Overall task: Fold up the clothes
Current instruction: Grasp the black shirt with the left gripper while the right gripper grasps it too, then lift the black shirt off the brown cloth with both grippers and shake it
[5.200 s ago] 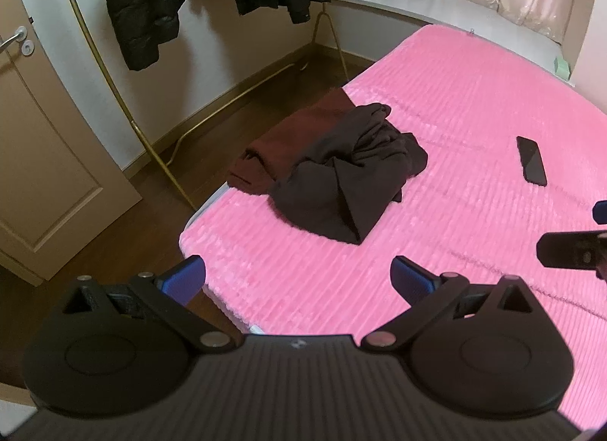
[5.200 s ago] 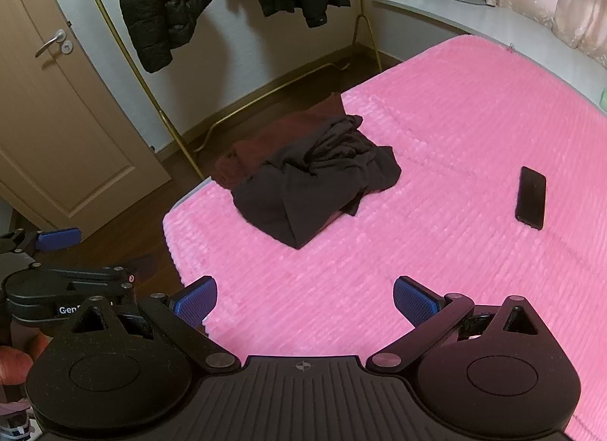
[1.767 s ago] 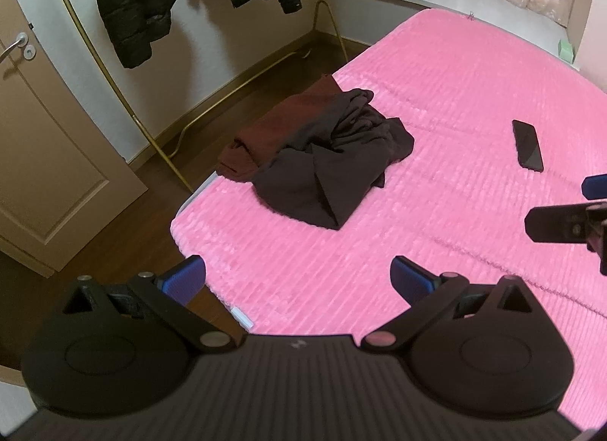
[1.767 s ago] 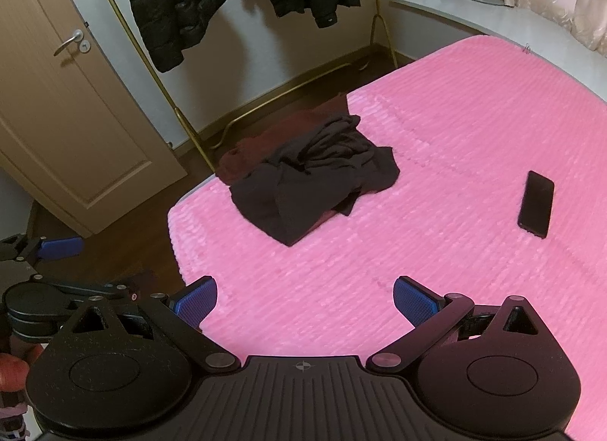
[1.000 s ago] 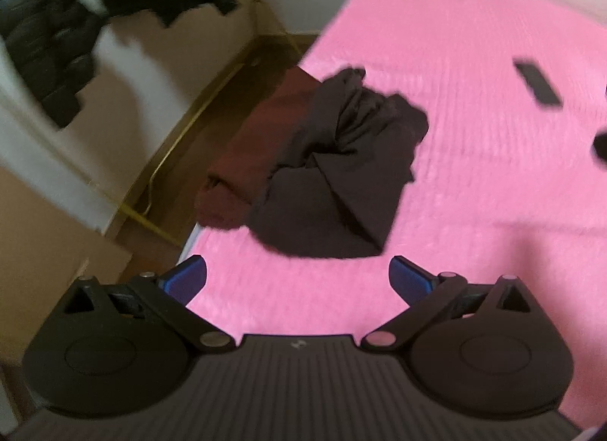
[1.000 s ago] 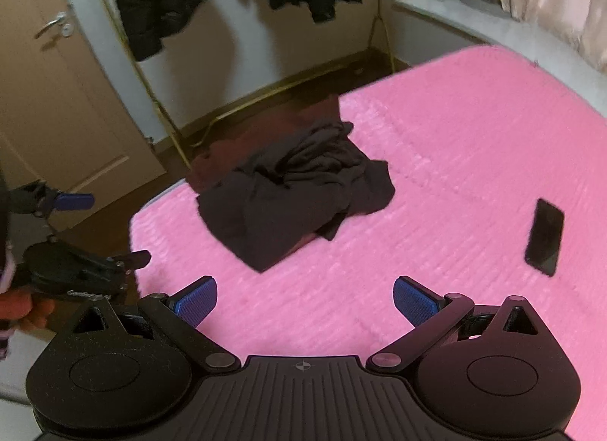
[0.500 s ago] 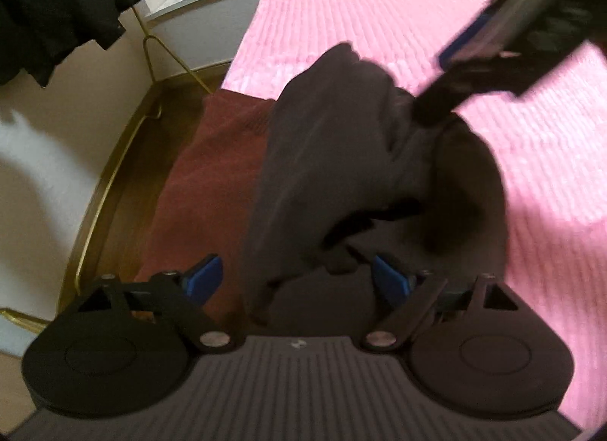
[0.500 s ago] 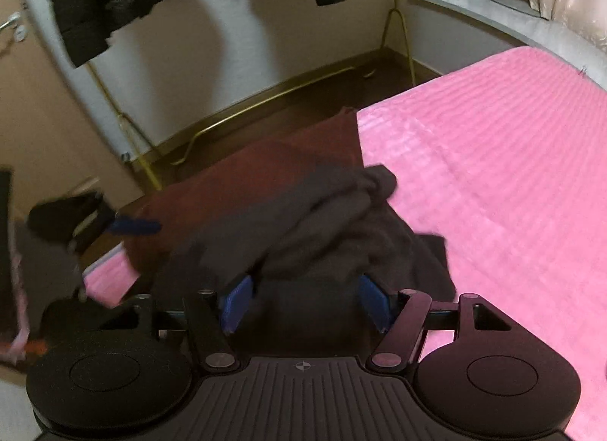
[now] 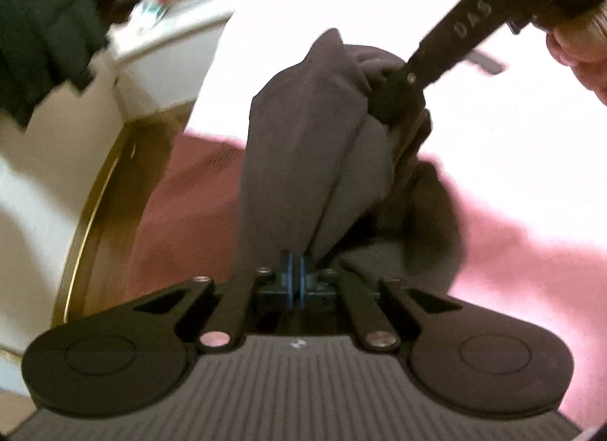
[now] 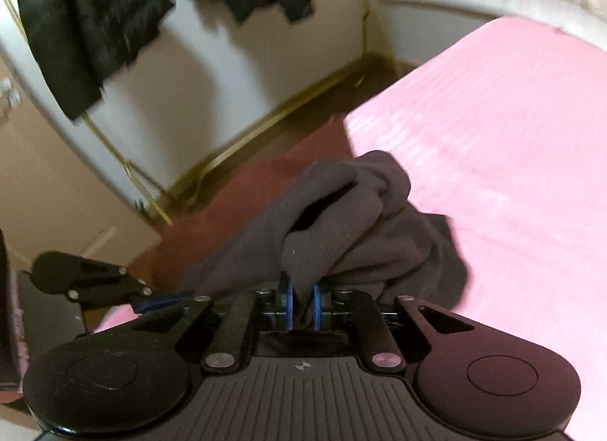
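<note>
Dark garment (image 9: 299, 160) lies bunched on bed (image 10: 512, 129) just ahead of both tools. Left tool (image 9: 295, 281) & right tool (image 10: 302, 306), just closed, each pinch its cloth. Should be lifted together, spread apart evenly.

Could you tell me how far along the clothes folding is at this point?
Nothing is folded yet. In hand: the left tool and right tool have just closed on the crumpled dark garment, fabric pinched between both. Left: spreading and folding it, then the maroon garment beneath it on the pink bed.

Black gripper (image 9: 295, 281), blue pads (image 9: 290, 279)
</note>
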Available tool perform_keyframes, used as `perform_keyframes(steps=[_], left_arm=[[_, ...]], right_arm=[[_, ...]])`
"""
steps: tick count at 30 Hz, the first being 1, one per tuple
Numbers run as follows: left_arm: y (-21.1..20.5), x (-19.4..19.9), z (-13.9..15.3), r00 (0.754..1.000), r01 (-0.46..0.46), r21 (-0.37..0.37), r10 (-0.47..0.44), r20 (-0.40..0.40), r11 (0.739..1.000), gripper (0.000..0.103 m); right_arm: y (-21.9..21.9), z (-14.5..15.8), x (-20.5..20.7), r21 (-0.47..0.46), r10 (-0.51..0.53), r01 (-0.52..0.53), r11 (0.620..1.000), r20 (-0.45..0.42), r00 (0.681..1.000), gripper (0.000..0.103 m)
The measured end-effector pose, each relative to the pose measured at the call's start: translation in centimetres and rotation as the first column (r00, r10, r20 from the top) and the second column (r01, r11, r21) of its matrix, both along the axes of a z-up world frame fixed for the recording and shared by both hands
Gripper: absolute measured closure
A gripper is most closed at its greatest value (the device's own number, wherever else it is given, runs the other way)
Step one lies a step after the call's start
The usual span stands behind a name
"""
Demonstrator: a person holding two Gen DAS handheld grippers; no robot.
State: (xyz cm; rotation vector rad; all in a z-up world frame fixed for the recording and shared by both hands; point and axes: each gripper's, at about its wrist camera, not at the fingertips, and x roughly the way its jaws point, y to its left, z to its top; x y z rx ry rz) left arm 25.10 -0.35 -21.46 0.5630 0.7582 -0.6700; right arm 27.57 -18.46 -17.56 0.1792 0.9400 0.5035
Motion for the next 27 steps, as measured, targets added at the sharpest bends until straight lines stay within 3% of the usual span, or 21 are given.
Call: perform_keyframes(steps=[6,8,11,14,16,19,21,22,25,27], left_arm=[[-9.0,-11.6,6.1,0.982,0.188,-0.095,-0.190,-0.007,0.978,0.102],[-12.9,-16.1,7.6,0.967,0.248,-0.137,-0.254,-0.024,0.959,0.102],[-19.6,-23.4,8.4,0.945,0.264,-0.233,-0.299,-0.131,0.936,0.103],[-25.4,-29.6,7.0,0.922,0.266,-0.247,-0.321,-0.216,0.932,0.094],[-29.3,-33.8,5.7,0.905,0.270,-0.242,-0.331,-0.265,0.932,0.072],[-32.5,-38.0,3.7,0.882,0.307,-0.174,-0.349,-0.317,0.936,0.065],[-33.4,-39.5,2.8,0.885,0.337,-0.109,-0.354,-0.302,0.935,0.061],[-33.5,-39.3,2.5,0.893,0.335,-0.082,-0.345,-0.290,0.938,0.054],[-32.8,-38.2,1.4,0.914,0.311,-0.018,-0.304,-0.269,0.950,0.039],[-30.8,-36.1,0.0,0.926,0.283,0.019,-0.268,-0.266,0.959,0.039]], right_arm=[[-13.3,5.4,-13.9,0.011,-0.213,0.212,0.977,0.021,0.977,0.096],[-18.7,6.5,-19.7,-0.004,-0.298,0.298,0.955,0.020,0.954,0.096],[-27.3,7.3,-28.1,-0.053,-0.428,0.428,0.902,0.005,0.904,0.096],[-35.9,5.4,-35.6,-0.151,-0.542,0.530,0.834,-0.048,0.839,0.095],[-40.6,3.1,-40.0,-0.243,-0.599,0.561,0.791,-0.126,0.791,0.095],[-44.9,0.6,-45.7,-0.345,-0.663,0.586,0.733,-0.169,0.730,0.093],[-46.5,0.0,-47.8,-0.354,-0.684,0.604,0.714,-0.168,0.710,0.047],[-46.7,-0.2,-48.3,-0.340,-0.685,0.610,0.715,-0.167,0.709,0.008],[-45.0,-0.7,-47.5,-0.255,-0.634,0.589,0.767,-0.164,0.755,0.006],[-42.8,-1.7,-45.8,-0.219,-0.579,0.543,0.810,-0.159,0.800,0.006]])
